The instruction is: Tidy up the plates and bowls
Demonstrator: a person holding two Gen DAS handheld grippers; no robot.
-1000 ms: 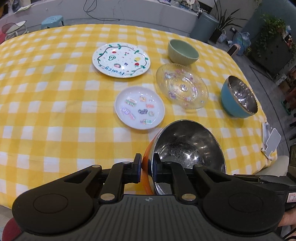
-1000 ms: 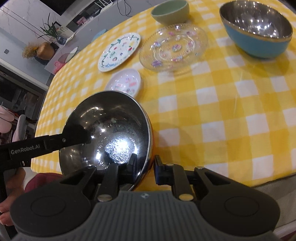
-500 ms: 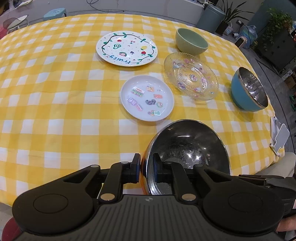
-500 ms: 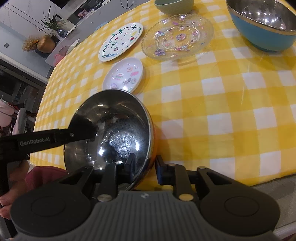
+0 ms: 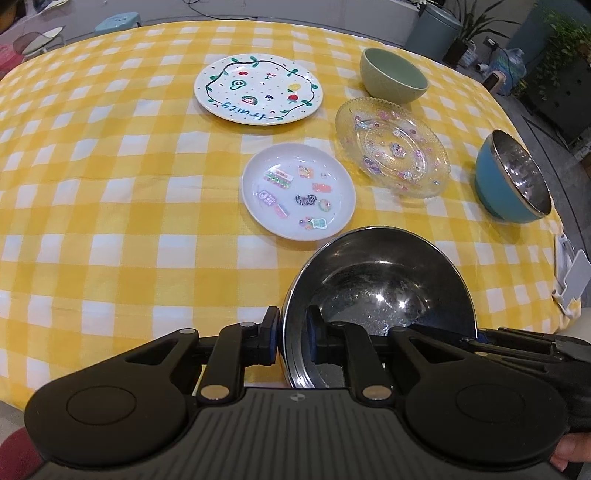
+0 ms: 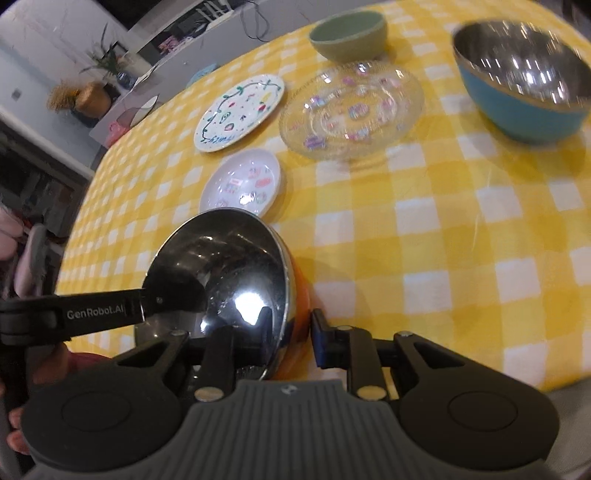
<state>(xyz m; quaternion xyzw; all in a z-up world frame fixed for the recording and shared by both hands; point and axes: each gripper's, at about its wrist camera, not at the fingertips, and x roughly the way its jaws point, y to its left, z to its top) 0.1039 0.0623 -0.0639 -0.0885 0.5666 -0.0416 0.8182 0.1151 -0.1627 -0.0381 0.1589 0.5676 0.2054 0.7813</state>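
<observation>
Sorting barely begun: left gripper (image 5: 291,334) and right gripper (image 6: 288,328) both pinching the steel bowl's (image 5: 376,284) rim at six o'clock, near edge. Still lying apart: three plates (image 5: 298,192), green bowl (image 5: 393,75), blue bowl (image 5: 511,177) at three o'clock.

A home dining room: checked tablecloth (image 5: 110,192), potted plants (image 5: 554,44), a stool (image 5: 116,26) beyond.

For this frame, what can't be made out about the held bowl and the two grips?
- Orange bowl: its underside is hidden in both views, so contact with the tablecloth is unclear.
- Right gripper: outer pad contact is hidden by the bowl's curve.
- Left gripper: the near rim is cut off behind its body.
</observation>
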